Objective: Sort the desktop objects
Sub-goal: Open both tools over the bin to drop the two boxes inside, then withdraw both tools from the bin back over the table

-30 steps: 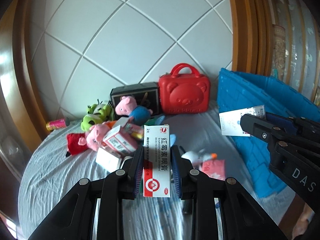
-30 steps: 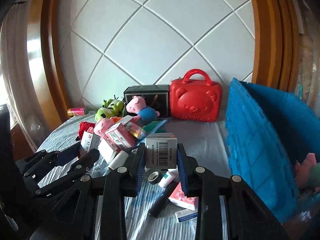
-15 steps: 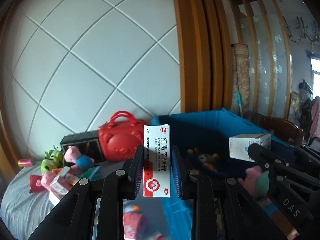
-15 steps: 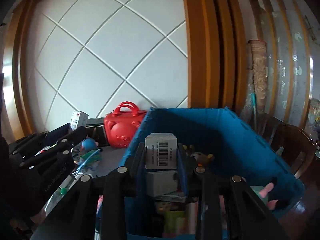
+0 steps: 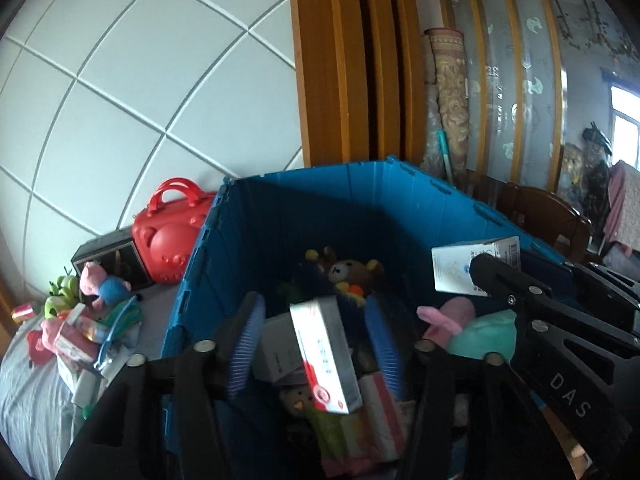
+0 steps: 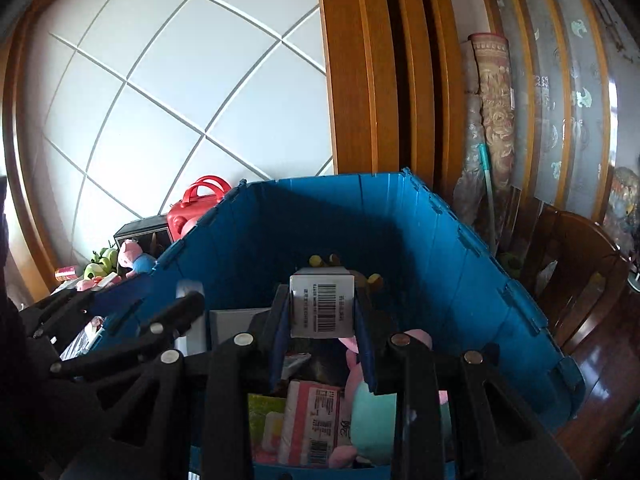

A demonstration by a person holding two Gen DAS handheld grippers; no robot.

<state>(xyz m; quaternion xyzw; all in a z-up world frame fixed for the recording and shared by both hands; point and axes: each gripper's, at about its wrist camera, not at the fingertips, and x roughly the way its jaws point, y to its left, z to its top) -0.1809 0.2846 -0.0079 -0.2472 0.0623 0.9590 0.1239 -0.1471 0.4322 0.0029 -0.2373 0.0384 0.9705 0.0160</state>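
Hovering over the blue crate (image 5: 280,216), left gripper (image 5: 316,344) fingers spread, red-and-white box (image 5: 326,356) tilted loose between them; right gripper (image 6: 322,320) fingers clamp the barcode box (image 6: 322,305).

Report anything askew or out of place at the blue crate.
The red-and-white medicine box is tilted and blurred between the open left gripper's blue pads, touching neither, seemingly dropping into the blue plastic crate. The right gripper grips its white barcoded box squarely.
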